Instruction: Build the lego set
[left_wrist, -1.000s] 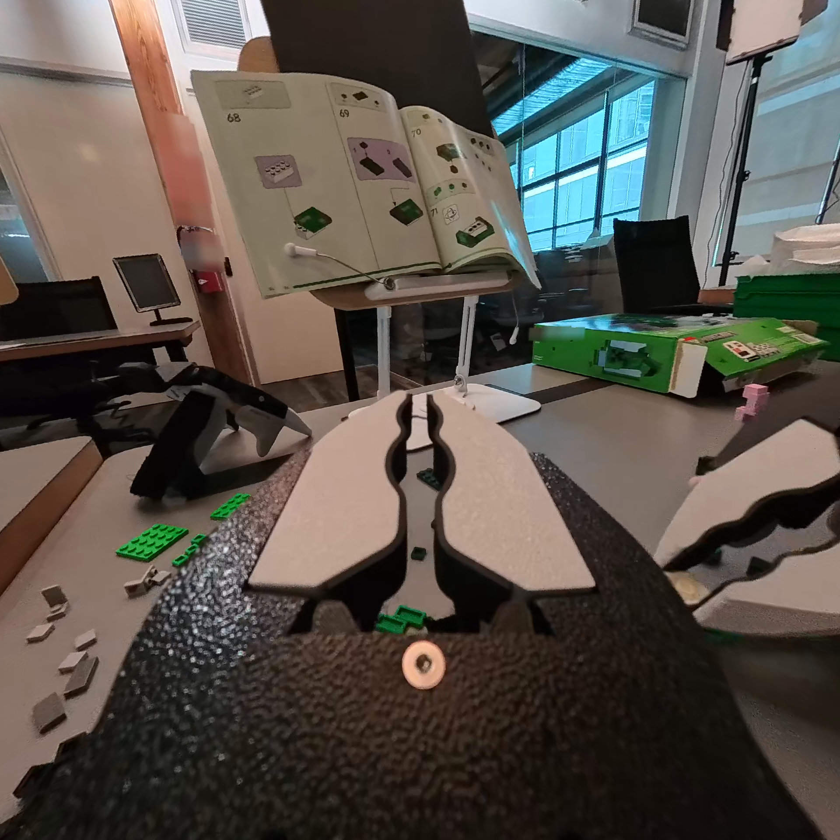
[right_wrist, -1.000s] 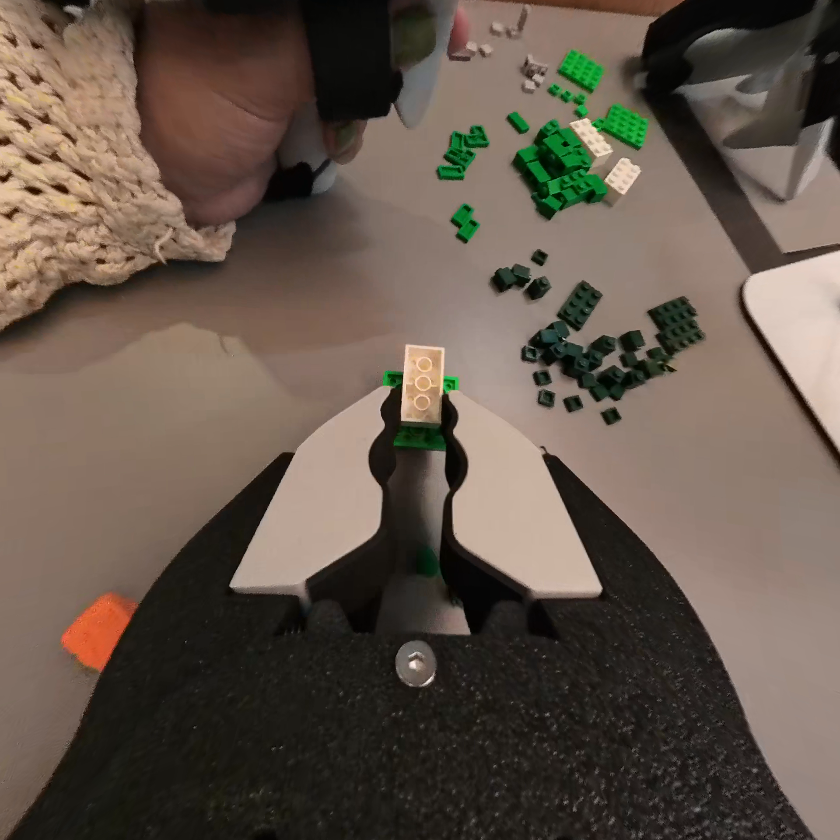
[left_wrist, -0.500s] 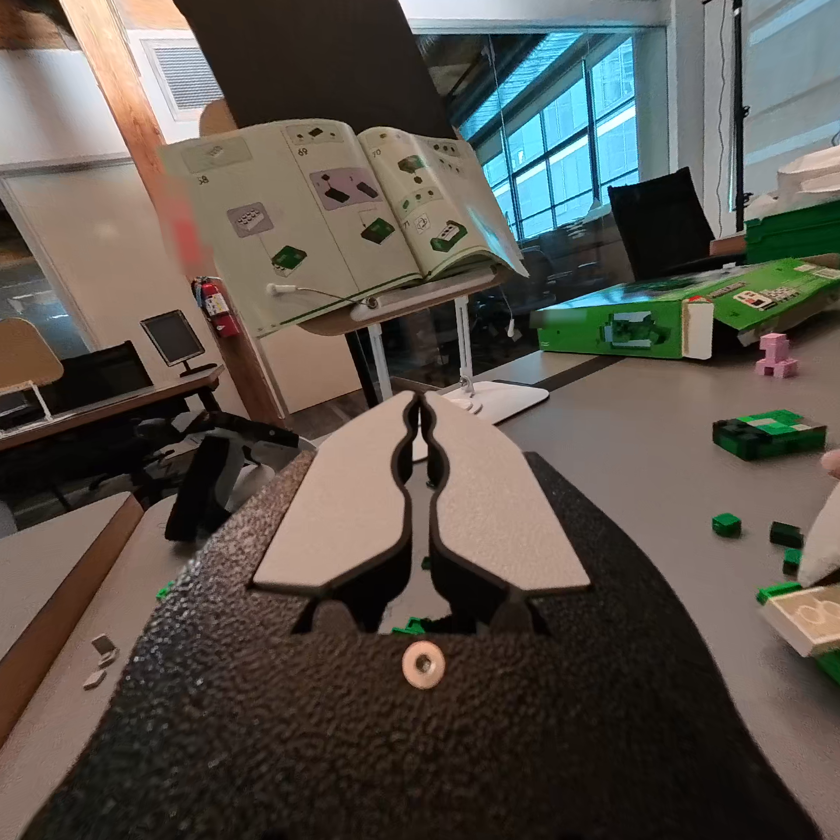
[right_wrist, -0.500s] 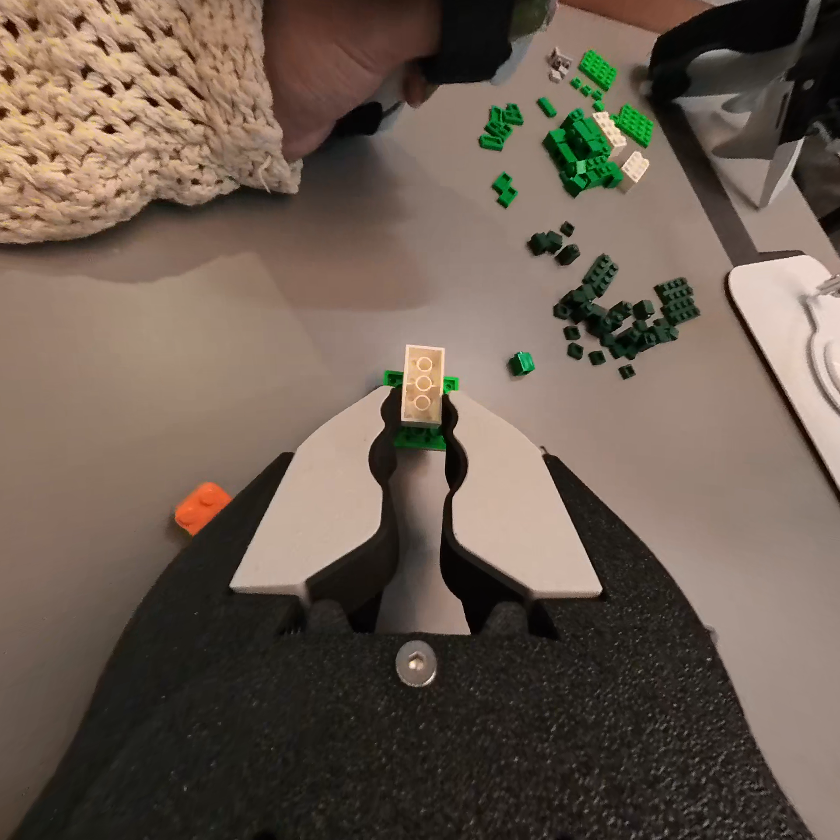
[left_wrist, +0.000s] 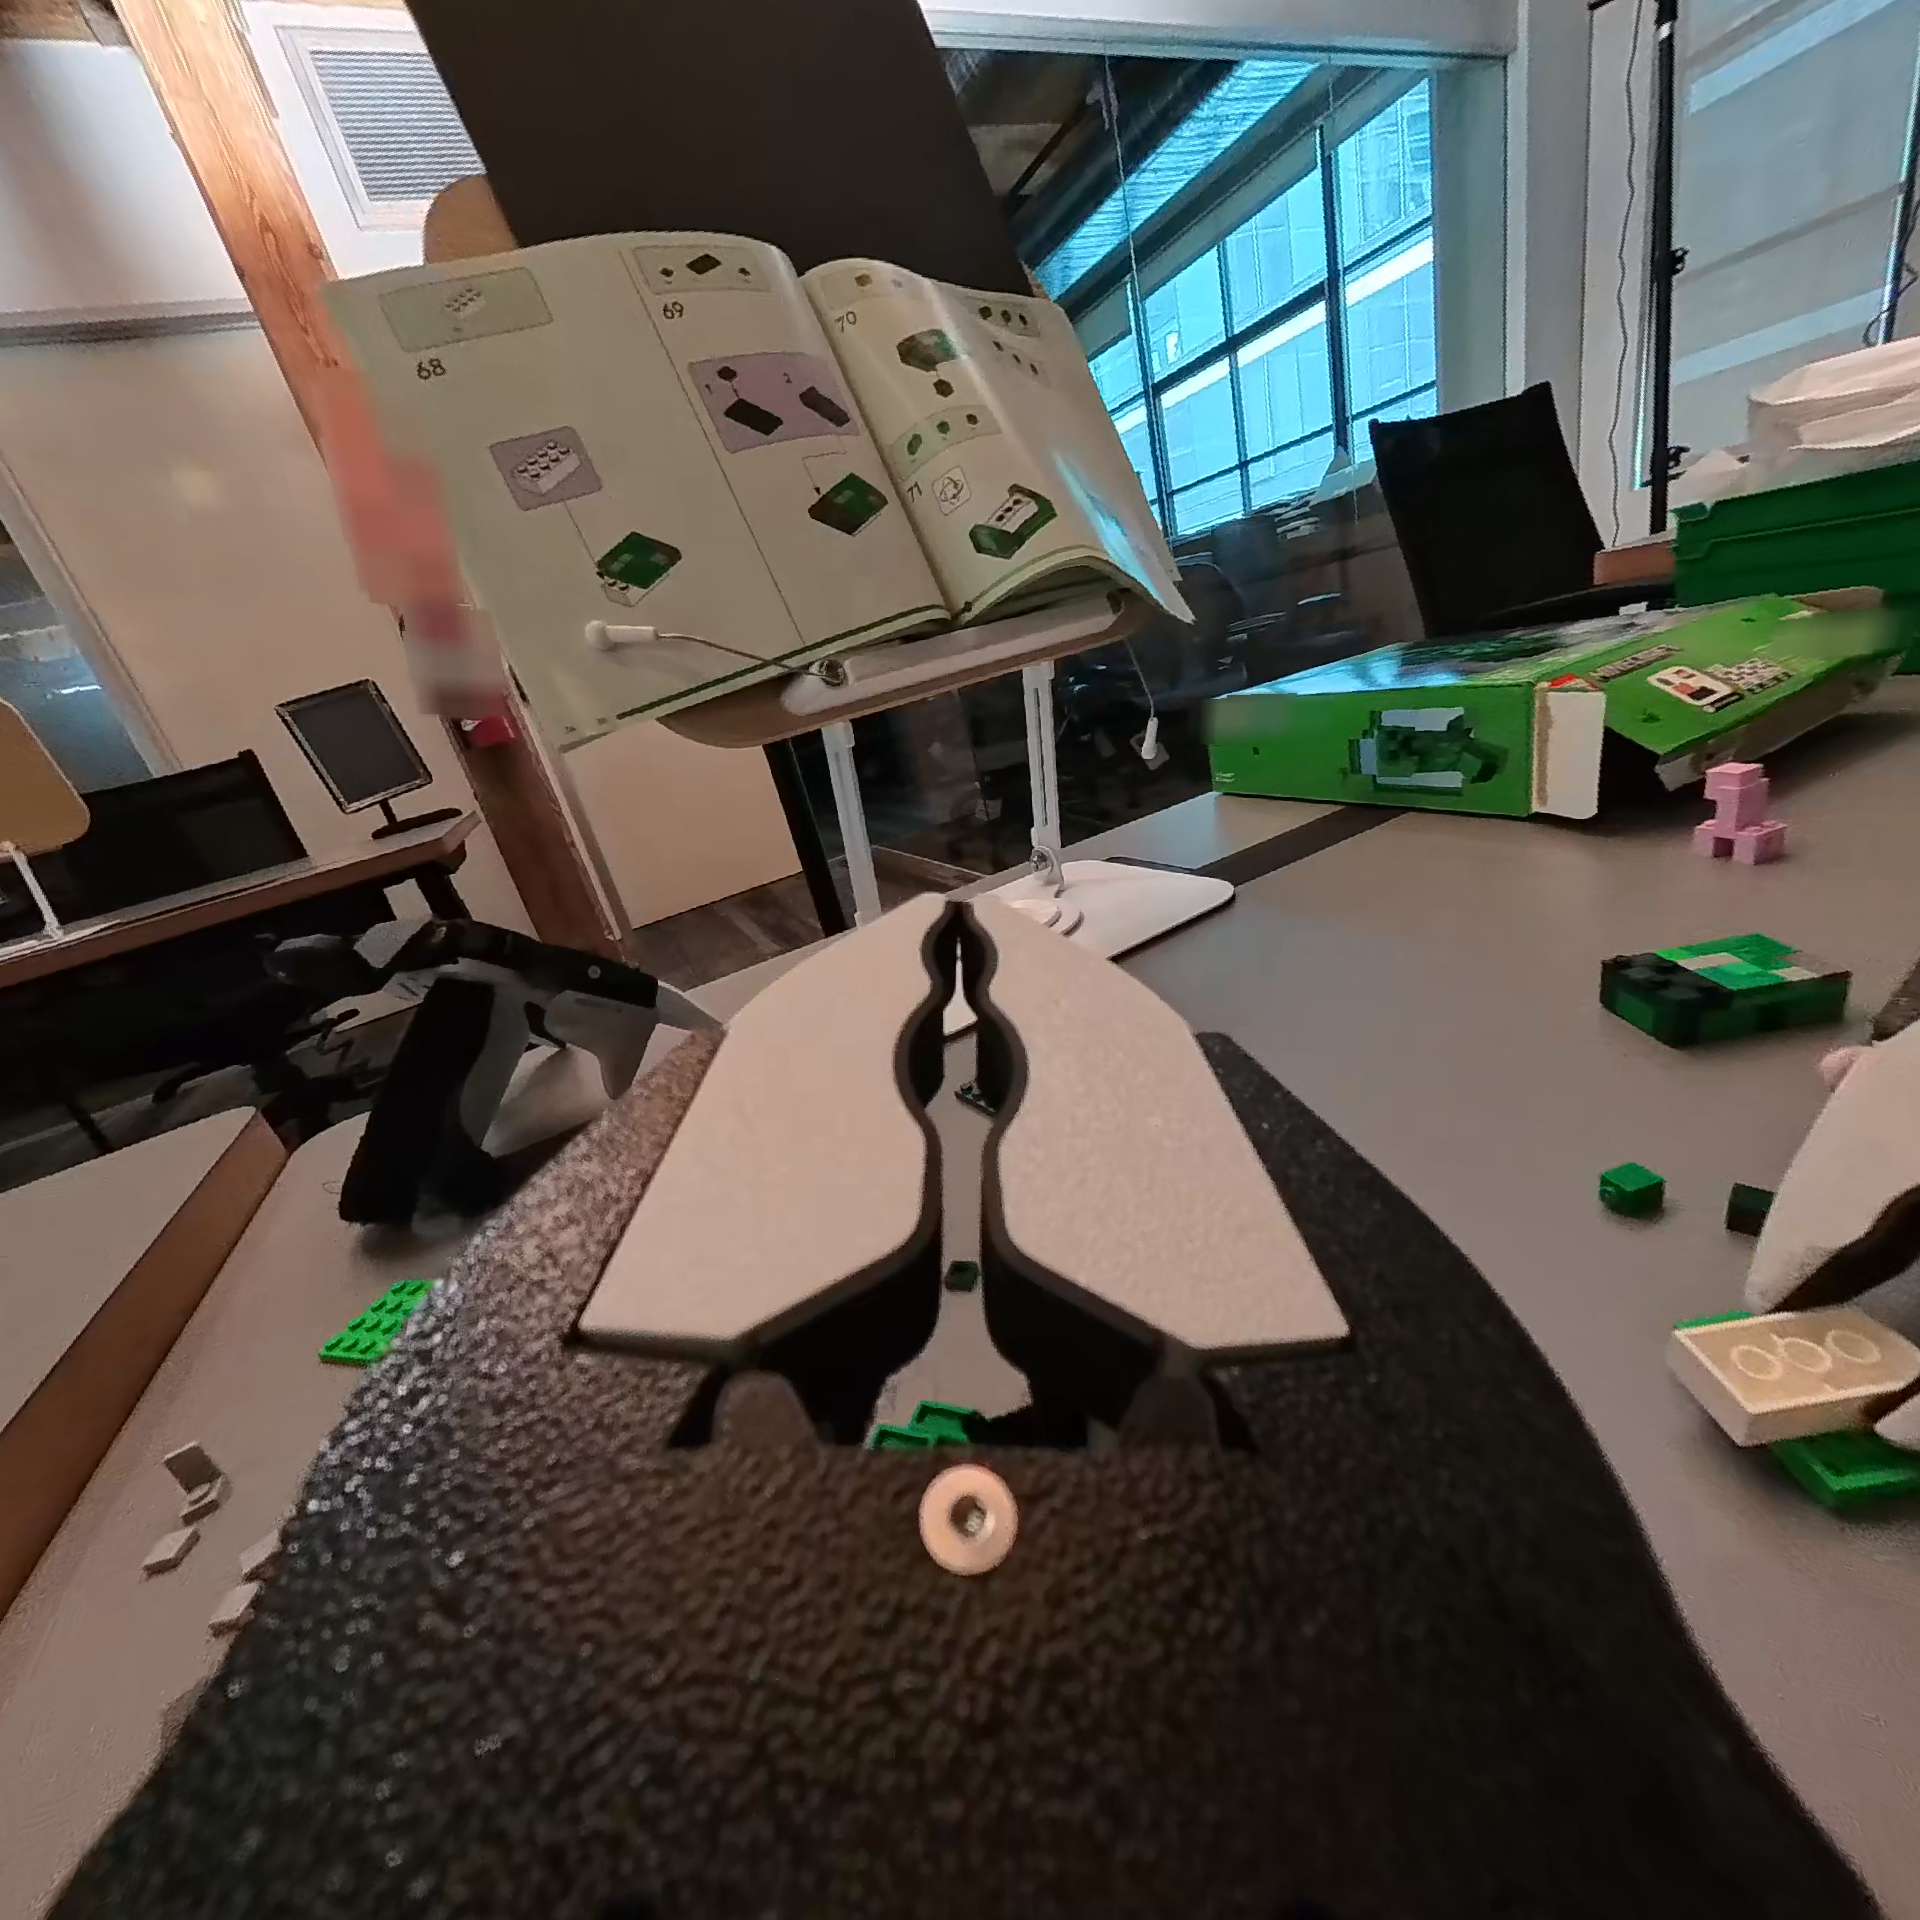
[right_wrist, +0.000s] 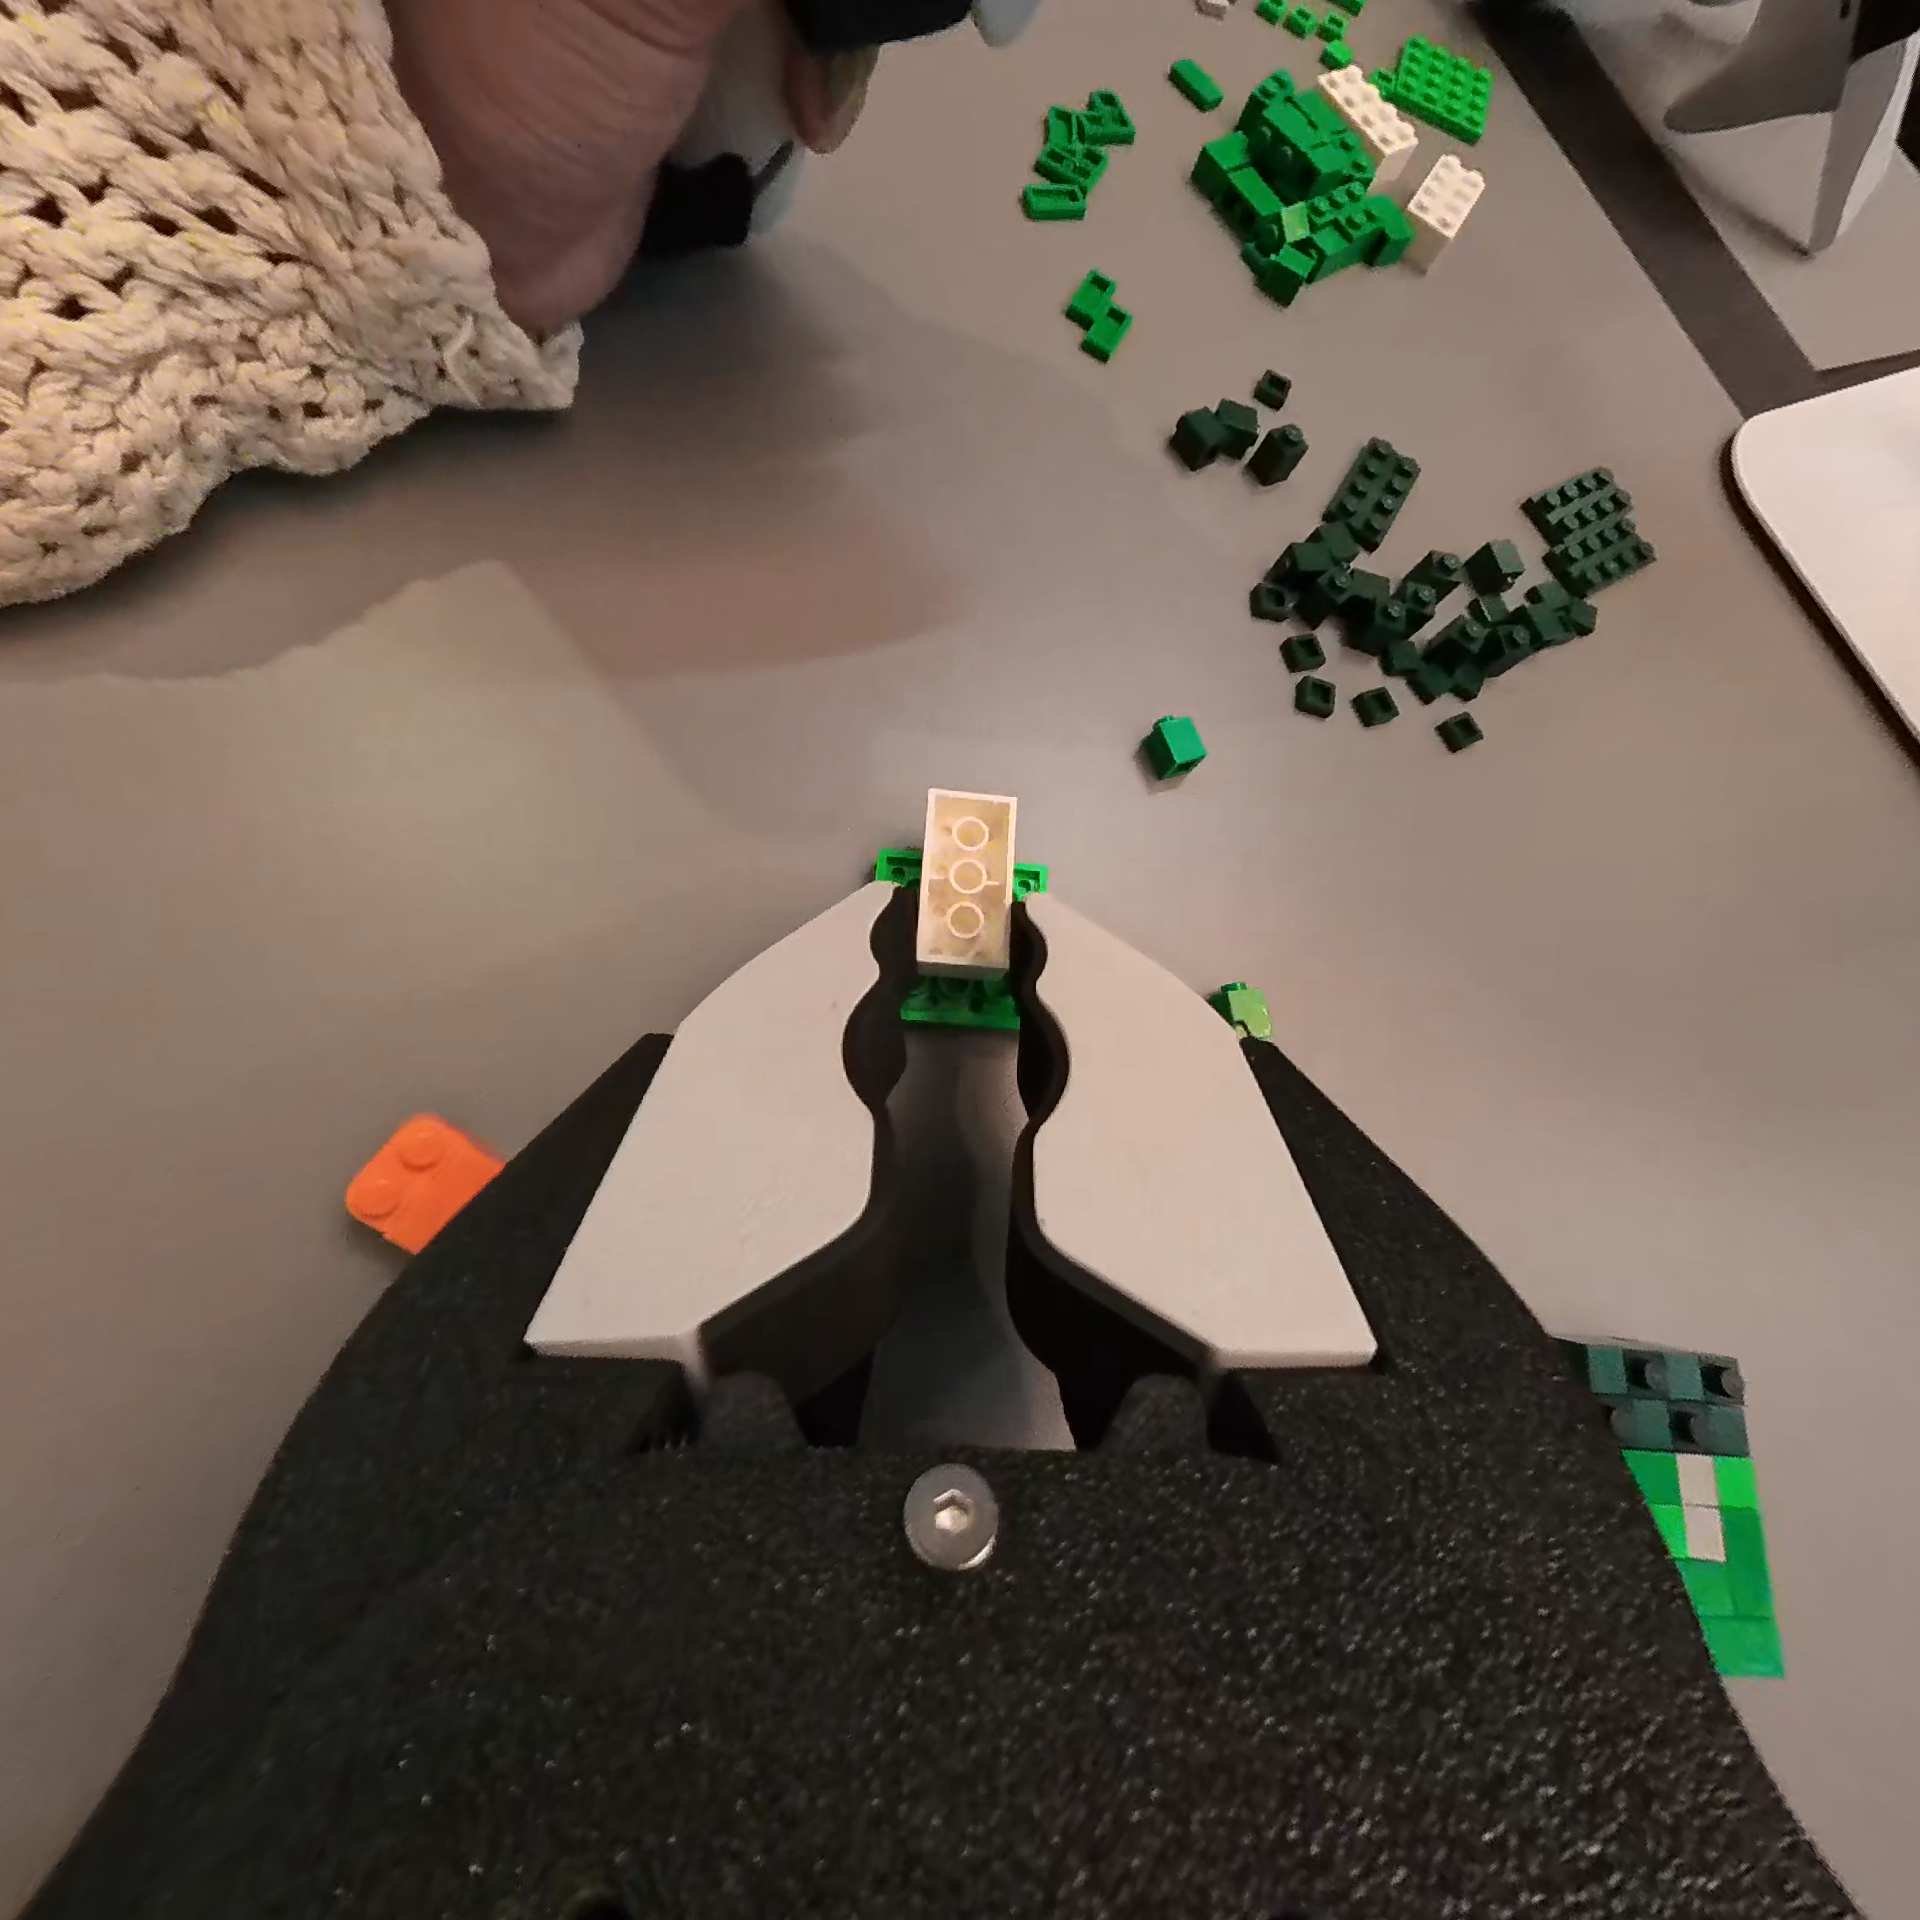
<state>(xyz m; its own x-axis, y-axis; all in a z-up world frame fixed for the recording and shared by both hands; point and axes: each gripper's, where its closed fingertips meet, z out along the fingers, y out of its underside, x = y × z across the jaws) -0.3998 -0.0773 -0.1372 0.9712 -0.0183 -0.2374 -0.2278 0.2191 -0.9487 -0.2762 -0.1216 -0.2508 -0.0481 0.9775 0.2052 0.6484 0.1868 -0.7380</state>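
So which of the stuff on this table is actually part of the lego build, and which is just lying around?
Part of the build:
- white brick on green plate, clamped in the right tool
- dark green pieces
- bright green pile
- instruction booklet

Just lying about:
- spare gripper
- chair
- small monitor

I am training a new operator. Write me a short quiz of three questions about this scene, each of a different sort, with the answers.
1. True or false: the right gripper holds a white brick joined to a green plate.
2. Which loose piece lies beside the right gripper's left side? A) orange plate B) pink figure C) grey tile
3. Fill in: the left gripper is ____.

Key: 1 true; 2 A; 3 shut, holding nothing.
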